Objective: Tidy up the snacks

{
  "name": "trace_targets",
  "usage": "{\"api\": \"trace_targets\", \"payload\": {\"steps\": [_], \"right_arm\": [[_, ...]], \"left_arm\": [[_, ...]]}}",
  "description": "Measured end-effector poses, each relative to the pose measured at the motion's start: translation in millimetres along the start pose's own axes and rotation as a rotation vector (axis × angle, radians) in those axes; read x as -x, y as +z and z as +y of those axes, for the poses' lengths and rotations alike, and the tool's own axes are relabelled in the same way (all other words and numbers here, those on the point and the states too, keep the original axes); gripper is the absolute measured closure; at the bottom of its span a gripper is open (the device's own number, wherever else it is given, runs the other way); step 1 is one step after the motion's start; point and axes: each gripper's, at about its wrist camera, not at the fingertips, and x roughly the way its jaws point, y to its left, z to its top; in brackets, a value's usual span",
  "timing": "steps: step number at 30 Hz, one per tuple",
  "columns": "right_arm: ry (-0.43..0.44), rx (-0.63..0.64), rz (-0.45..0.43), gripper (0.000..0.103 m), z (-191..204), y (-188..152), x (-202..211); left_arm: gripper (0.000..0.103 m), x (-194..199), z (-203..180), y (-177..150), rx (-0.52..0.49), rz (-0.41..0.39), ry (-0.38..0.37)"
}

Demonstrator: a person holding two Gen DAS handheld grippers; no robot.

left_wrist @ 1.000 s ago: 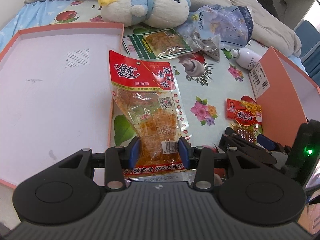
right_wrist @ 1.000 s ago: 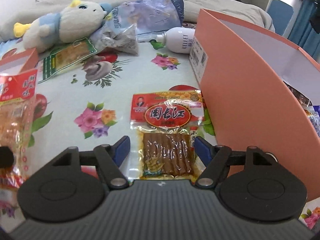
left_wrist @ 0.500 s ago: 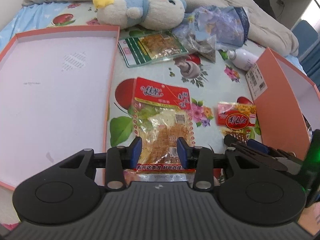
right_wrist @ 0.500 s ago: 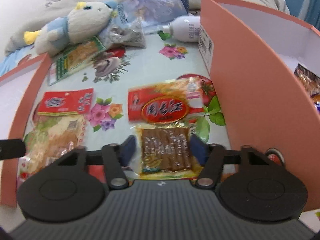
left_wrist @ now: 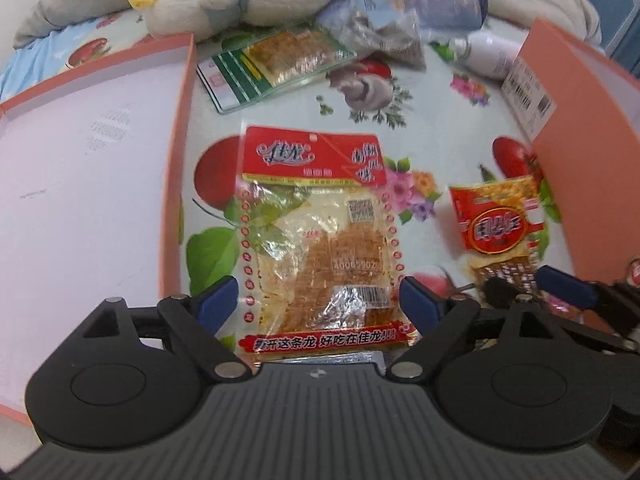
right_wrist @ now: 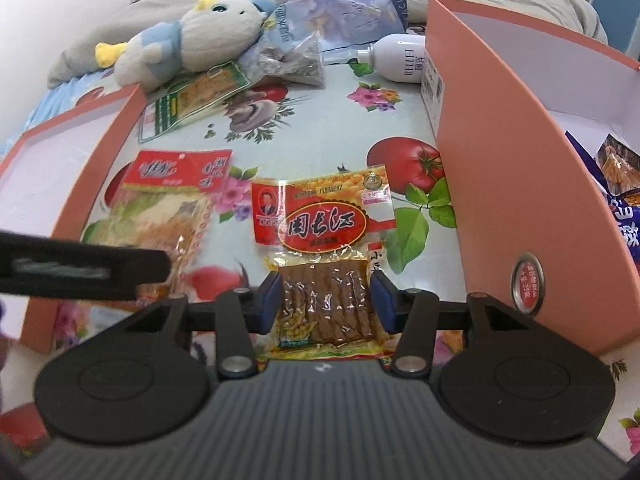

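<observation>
A large clear snack packet with a red header point(left_wrist: 316, 216) lies flat on the flowered cloth. My left gripper point(left_wrist: 320, 300) straddles its lower end with jaws opening wide, and the pads stand clear of both edges. To its right lies a smaller red packet of brown strips point(right_wrist: 324, 224), also visible in the left wrist view point(left_wrist: 496, 224). My right gripper point(right_wrist: 326, 300) is closing on that packet's lower half, with both blue pads against its sides. A blurred black finger of the left gripper point(right_wrist: 80, 268) crosses the large packet point(right_wrist: 168, 200).
A shallow orange-rimmed lid point(left_wrist: 176, 160) lies at the left. An upright orange box wall point(right_wrist: 500, 160) stands at the right with snack bags inside point(right_wrist: 624, 216). At the back sit a plush toy point(right_wrist: 208, 40), a green packet point(left_wrist: 280, 64), a white bottle point(right_wrist: 400, 60) and a grey blanket.
The left gripper lowered the large packet onto the cloth and then spread its jaws off it. The right gripper's jaws closed in onto the small packet's sides.
</observation>
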Motion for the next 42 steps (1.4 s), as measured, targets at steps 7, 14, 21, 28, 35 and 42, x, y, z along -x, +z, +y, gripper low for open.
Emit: {"api": "trace_targets", "payload": {"steps": [7,14,21,28,35,42], "right_arm": [[0.021,0.004,0.015,0.1,-5,0,4],[0.056,-0.03,0.025,0.099,-12,2,4],[0.049,-0.004,-0.021,0.093,-1,7,10],[-0.046,-0.02,-0.047,0.02,13,18,-1],[-0.065,-0.06,0.074,0.009,16,8,-18],[-0.01,0.056,0.076,0.0,36,-7,-19]], "left_arm": [[0.046,1,-6,-5,-0.023,-0.018,-0.004],[0.057,10,-5,-6,-0.003,-0.03,-0.029],[0.059,18,6,-9,0.055,-0.058,-0.035],[0.059,27,23,-10,0.101,-0.081,-0.041],[0.059,35,36,-13,0.137,-0.098,-0.059],[0.059,34,42,-15,0.164,-0.103,-0.083]]}}
